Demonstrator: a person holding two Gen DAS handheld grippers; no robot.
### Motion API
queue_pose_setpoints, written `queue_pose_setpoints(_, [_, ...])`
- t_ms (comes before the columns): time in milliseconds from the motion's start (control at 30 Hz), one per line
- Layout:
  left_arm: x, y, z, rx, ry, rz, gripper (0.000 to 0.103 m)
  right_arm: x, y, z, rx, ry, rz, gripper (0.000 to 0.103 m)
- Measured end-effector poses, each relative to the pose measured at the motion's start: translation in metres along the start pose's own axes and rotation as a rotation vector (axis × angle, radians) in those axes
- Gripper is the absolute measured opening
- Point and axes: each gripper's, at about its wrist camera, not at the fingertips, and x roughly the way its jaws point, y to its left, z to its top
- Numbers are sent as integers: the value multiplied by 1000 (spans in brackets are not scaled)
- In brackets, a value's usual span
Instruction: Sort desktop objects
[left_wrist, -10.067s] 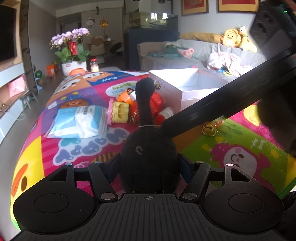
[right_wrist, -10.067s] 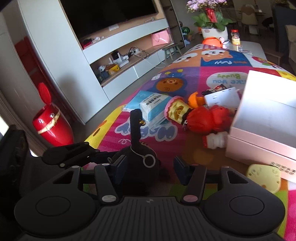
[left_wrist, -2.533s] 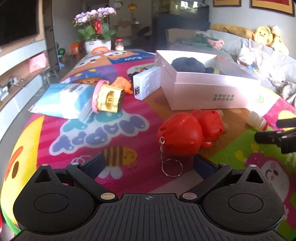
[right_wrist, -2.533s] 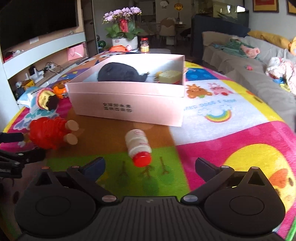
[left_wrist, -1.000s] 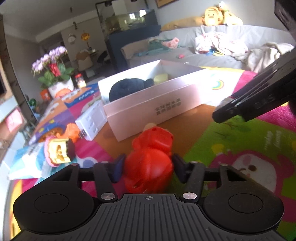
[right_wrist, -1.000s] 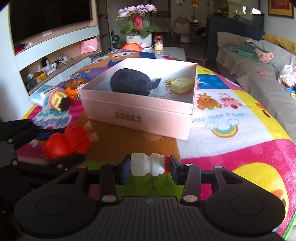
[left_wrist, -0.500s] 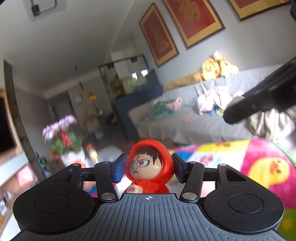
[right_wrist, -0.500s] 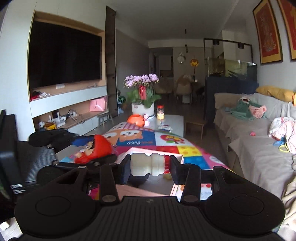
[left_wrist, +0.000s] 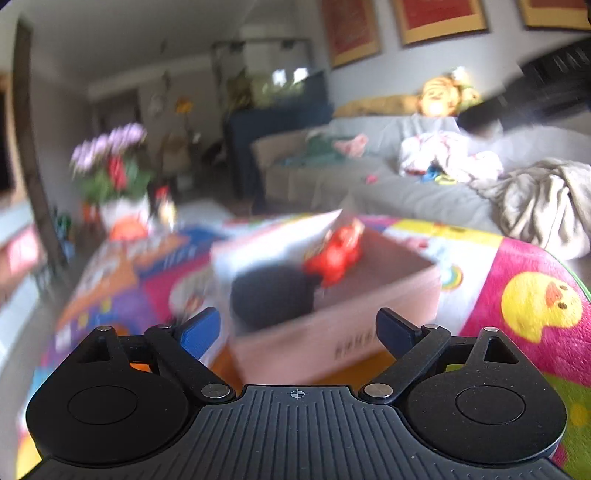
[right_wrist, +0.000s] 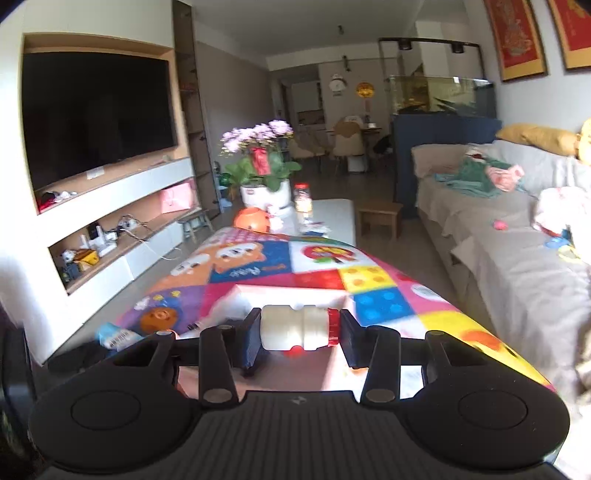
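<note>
The left wrist view is blurred by motion. My left gripper (left_wrist: 297, 326) is open and empty, just above the near wall of the pink box (left_wrist: 332, 343). The red hooded figure (left_wrist: 336, 254) is inside the box, beside the black plush toy (left_wrist: 271, 295). My right gripper (right_wrist: 297, 334) is shut on the small white bottle with a red cap (right_wrist: 295, 326), held sideways above the box (right_wrist: 258, 291), whose rim shows just past the fingers.
The box stands on a colourful play mat (right_wrist: 280, 266). A blue wipes pack (right_wrist: 116, 336) lies at the mat's left edge. A flower pot (right_wrist: 264, 192) and an orange toy (right_wrist: 251, 219) stand at the far end. A grey sofa (right_wrist: 517, 251) runs along the right.
My left gripper has opened and let the red figure go; it now lies in the box. My right gripper still holds the bottle and has tilted down over the box.
</note>
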Motion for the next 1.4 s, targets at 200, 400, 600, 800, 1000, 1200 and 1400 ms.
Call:
queue_pose_setpoints(200, [-15, 37, -19, -101, 19, 68, 97, 72, 31, 50, 12, 5, 68, 45])
queue_pose_setpoints(400, [-31, 70, -38, -181, 36, 168, 101, 132, 57, 53, 15, 65, -2, 60])
queue_pose_setpoints(600, [-33, 97, -59, -233, 80, 245, 101, 152, 84, 13, -66, 179, 20, 60])
queue_pose_setpoints(800, [-39, 116, -73, -294, 132, 342, 102, 190, 137, -11, -105, 386, 133, 31])
queue_pose_setpoints(1000, [-40, 116, -78, -294, 144, 335, 103, 223, 196, -20, -270, 333, 53, 30])
queue_pose_setpoints(1200, [-42, 106, -78, -248, 121, 339, 103, 255, 205, -26, -316, 432, 4, 29])
queue_pose_setpoints(1400, [-39, 111, -79, -269, 120, 292, 103, 212, 204, -54, -402, 567, 147, 26])
